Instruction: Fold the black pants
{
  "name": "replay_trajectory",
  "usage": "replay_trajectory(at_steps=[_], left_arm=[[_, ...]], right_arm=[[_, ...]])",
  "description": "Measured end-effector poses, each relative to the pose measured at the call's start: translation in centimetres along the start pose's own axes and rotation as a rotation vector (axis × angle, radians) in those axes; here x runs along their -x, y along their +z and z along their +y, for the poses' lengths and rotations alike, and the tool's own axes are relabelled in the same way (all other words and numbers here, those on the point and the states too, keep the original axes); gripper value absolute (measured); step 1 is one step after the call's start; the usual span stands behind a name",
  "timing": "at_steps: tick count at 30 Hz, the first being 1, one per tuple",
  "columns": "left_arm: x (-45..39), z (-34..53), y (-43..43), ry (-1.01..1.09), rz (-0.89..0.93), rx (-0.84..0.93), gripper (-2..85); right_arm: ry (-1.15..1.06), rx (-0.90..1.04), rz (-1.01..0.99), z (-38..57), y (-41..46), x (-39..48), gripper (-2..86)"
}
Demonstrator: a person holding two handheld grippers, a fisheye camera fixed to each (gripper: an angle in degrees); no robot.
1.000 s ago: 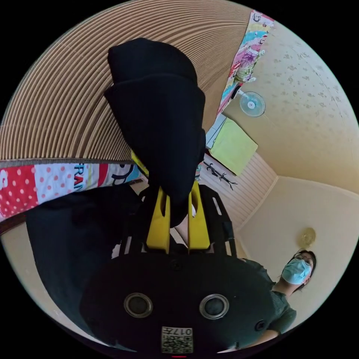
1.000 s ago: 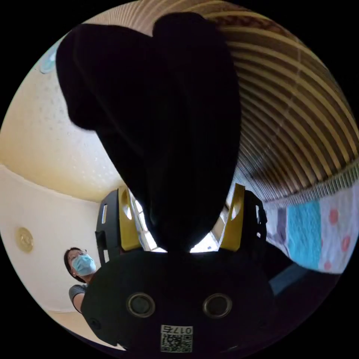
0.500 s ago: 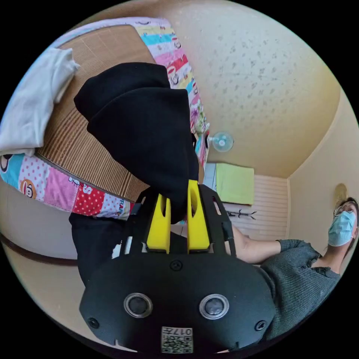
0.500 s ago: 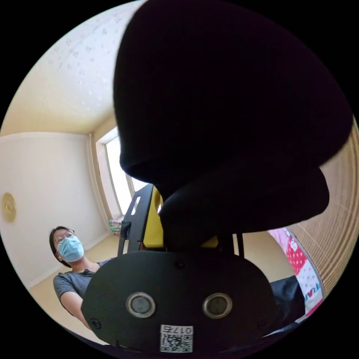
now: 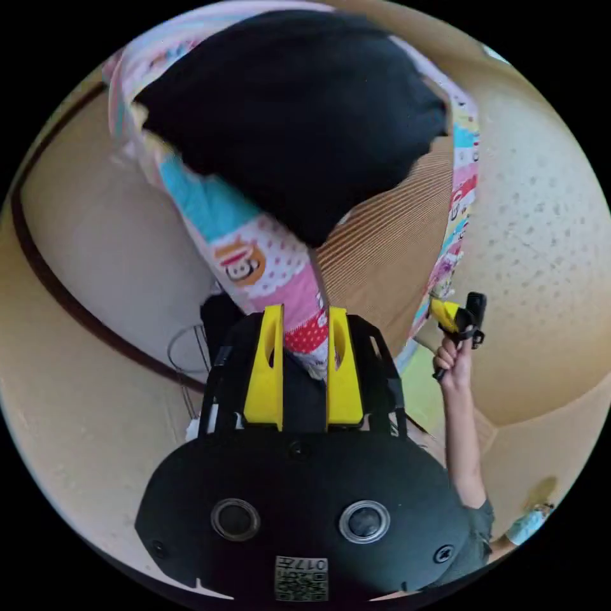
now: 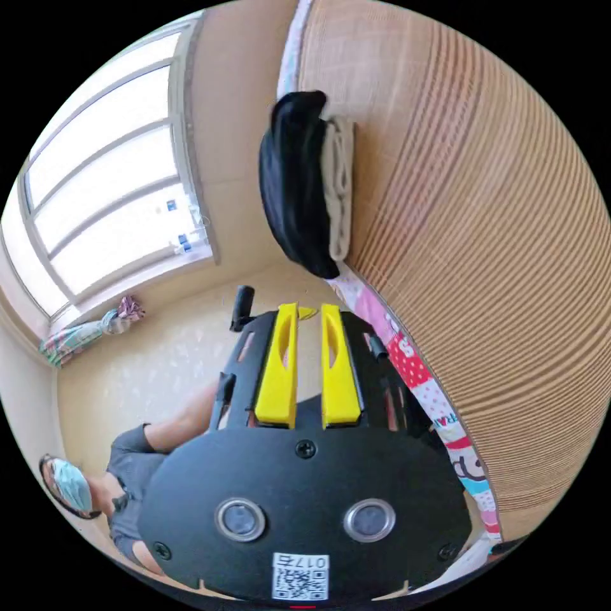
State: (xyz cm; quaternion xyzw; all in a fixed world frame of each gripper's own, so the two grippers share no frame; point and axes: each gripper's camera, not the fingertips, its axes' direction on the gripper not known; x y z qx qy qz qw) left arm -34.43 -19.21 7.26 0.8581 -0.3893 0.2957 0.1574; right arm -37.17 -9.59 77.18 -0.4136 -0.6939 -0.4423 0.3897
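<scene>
The black pants (image 5: 299, 114) lie folded in a bundle at the edge of the bed. In the right gripper view the black pants (image 6: 296, 184) rest on a folded beige garment (image 6: 340, 184) on the woven mat (image 6: 477, 223). My left gripper (image 5: 304, 312) is drawn back from the bundle, its yellow jaws a little apart with nothing between them. My right gripper (image 6: 309, 309) is also well back from the pants, its jaws nearly together and empty. In the left gripper view a hand holds the right gripper (image 5: 455, 315) off to the side of the bed.
The bed has a patchwork cartoon sheet (image 5: 254, 267) under the woven mat (image 5: 375, 254). A big window (image 6: 108, 210) and a bundled umbrella (image 6: 89, 328) are beyond the bed. The person (image 6: 70, 484) stands behind the grippers on a beige floor (image 5: 95, 356).
Both grippers held the black pants earlier and have let go. The pants now lie on the beige garment, and both grippers have pulled away from them.
</scene>
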Motion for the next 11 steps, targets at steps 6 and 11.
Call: replay_trajectory(at_steps=[6,11], left_arm=[[14.9,9.3,4.6,-0.412,0.391,-0.130,5.2],[19.0,15.2,6.5,-0.821,0.392,-0.084,3.9]], right_arm=[[0.568,-0.076,-0.014,24.5,-1.3,-19.5,1.0],[0.983,-0.379,-0.190,46.6,1.2,-24.5,0.6]])
